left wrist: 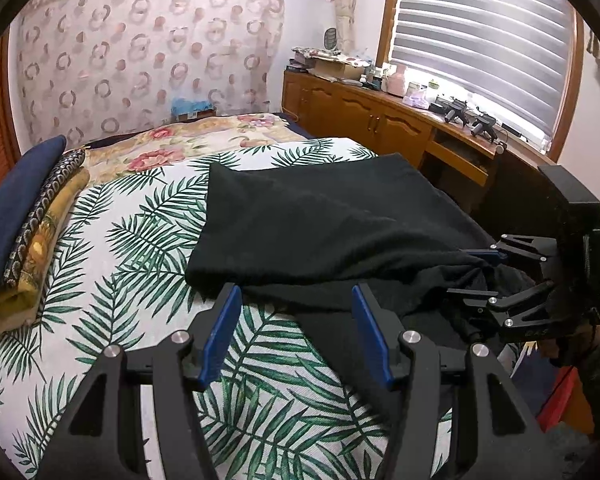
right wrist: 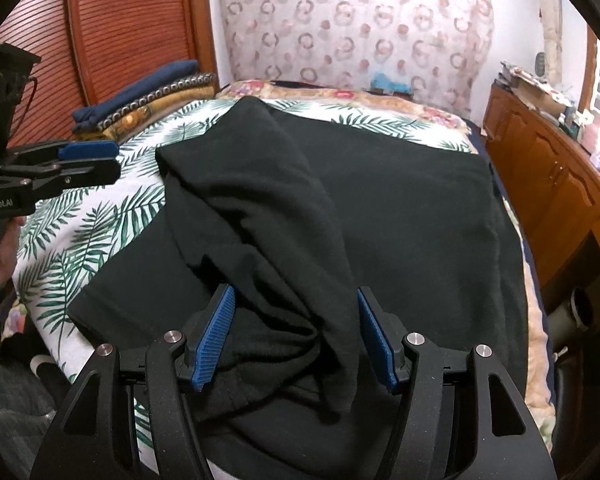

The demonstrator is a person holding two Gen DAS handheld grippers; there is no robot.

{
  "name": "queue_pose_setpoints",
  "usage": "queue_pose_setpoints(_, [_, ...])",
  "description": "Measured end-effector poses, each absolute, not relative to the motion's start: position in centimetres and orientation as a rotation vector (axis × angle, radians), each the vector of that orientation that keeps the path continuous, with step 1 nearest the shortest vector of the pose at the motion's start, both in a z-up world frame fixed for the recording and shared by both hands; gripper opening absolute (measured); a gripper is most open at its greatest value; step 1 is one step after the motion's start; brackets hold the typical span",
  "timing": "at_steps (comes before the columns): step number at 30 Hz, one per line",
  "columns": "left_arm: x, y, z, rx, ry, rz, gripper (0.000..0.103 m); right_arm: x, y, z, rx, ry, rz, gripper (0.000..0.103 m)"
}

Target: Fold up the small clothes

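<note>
Black garment [right wrist: 400, 200] sprawls across the centre of the frame on the palm-print bed [left wrist: 140, 240], half doubled over itself. Right claw [right wrist: 296, 336] hangs half open over the bunched fold, gripping nothing, likely lining up a pinch. Left claw [left wrist: 296, 336], lower centre, gapes empty beside the hem.

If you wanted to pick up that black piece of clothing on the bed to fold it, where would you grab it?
Probably at the near hem of the black garment, where the cloth bunches into a raised ridge. The open right gripper already straddles that ridge, so coming down from above and the near side should pinch it. The far part lies flat on the bedspread, offering little to pinch.
</note>
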State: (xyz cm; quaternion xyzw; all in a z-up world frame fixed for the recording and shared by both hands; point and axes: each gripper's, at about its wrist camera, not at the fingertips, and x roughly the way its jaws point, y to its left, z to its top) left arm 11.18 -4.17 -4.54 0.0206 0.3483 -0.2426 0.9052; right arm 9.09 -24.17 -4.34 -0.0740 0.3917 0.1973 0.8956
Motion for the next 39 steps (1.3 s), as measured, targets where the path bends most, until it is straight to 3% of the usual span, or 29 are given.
queue_pose_setpoints(1, [11.1, -4.1, -4.6, 0.041, 0.719, -0.501, 0.056, 9.2, -24.1, -4.4, -0.154, 0.817, 0.419, 0.059])
queue_pose_setpoints(2, [11.1, -4.1, -4.6, 0.039, 0.72, -0.502, 0.056, 9.2, -24.0, -4.5, -0.152, 0.82, 0.433, 0.041])
queue_pose_setpoints(3, [11.1, -4.0, -4.7, 0.037, 0.72, -0.503, 0.056, 9.3, -23.9, -4.6, -0.158, 0.825, 0.451, 0.029])
queue_pose_setpoints(4, [11.1, -4.0, -4.6, 0.038, 0.719, -0.501, 0.056, 9.2, -23.7, -4.6, -0.171, 0.82, 0.444, 0.026])
queue_pose_setpoints(5, [11.1, -4.1, -4.6, 0.04, 0.719, -0.499, 0.056, 9.1, -23.6, -4.5, -0.187, 0.808, 0.438, 0.011])
queue_pose_setpoints(6, [11.1, -4.0, -4.6, 0.038, 0.719, -0.498, 0.056, 8.9, -23.5, -4.3, -0.19, 0.798, 0.442, 0.009])
queue_pose_setpoints(13, [10.8, -3.7, -4.6, 0.029, 0.713, -0.496, 0.056, 7.0, -25.2, 0.0, -0.121, 0.627, 0.441, 0.007])
queue_pose_setpoints(22, [10.2, -3.7, -3.9, 0.022, 0.689, -0.499, 0.056, 5.4, -28.0, 3.9, -0.102, 0.539, 0.39, 0.007])
queue_pose_setpoints(39, [10.2, -4.9, -3.9, 0.042, 0.692, -0.52, 0.056, 4.9, -34.1, -2.2, -0.176, 0.794, 0.186, 0.012])
